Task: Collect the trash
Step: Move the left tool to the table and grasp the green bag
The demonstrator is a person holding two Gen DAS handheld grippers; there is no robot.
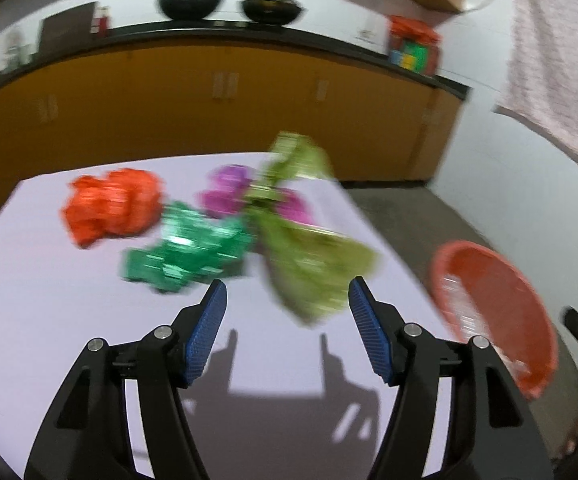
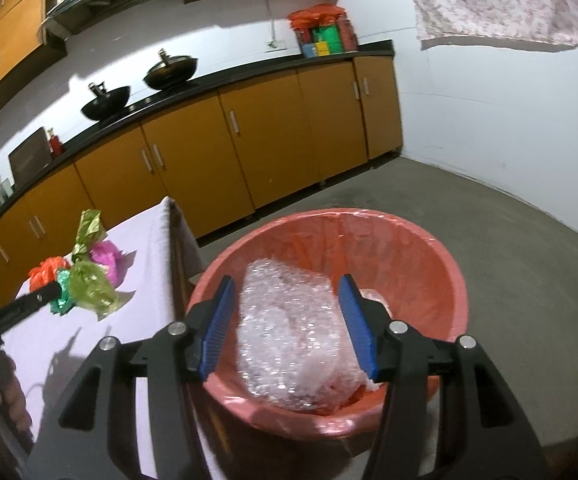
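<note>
Crinkled foil wrappers (image 1: 193,232), orange, green, purple and olive, lie bunched on the white surface (image 1: 49,300) ahead of the left hand-held gripper (image 1: 287,300), spread and empty, ready to pinch one. The right hand-held gripper (image 2: 285,300), also spread, hovers over the lined red bin (image 2: 429,264) where bubble wrap (image 2: 289,328) lies.

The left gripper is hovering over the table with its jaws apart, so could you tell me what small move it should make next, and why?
Probably ease the left gripper forward and down so its open jaws straddle the olive-green wrapper, then close. That wrapper is the nearest piece, just ahead of the fingertips and not yet between them. Meanwhile the bubble wrap already sits in the red bin, so the table litter is what remains.
</note>
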